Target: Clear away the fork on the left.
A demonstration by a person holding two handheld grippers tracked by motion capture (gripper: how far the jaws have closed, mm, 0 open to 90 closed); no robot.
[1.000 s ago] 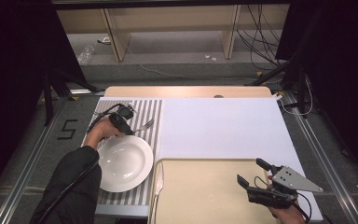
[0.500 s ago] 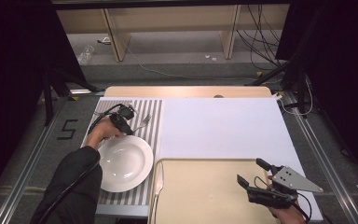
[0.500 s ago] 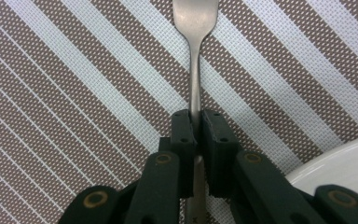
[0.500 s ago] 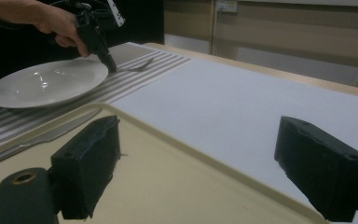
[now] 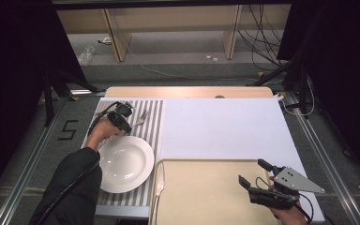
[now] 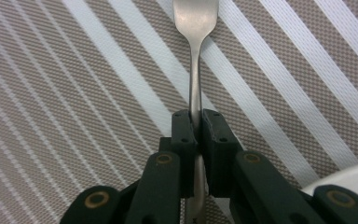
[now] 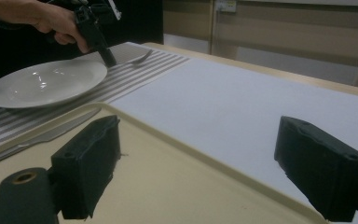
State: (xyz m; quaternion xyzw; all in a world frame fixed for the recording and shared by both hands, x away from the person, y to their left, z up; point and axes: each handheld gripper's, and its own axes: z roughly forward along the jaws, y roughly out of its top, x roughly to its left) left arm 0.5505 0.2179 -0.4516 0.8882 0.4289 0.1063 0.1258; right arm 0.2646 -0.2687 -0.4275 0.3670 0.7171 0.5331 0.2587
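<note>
we find the left hand-held gripper (image 6: pixel 196 135) clamped on the handle of a fork (image 6: pixel 195 56), its jaws having just been closing on it. the fork lies on the striped mat (image 5: pixel 152 117), beside the white plate (image 5: pixel 122 163). the right hand-held gripper (image 7: pixel 196 163) hangs wide over the tray (image 5: pixel 201 197), holding nothing.

Plate (image 5: pixel 124 163) just beside fork (image 5: pixel 141 119)
</note>
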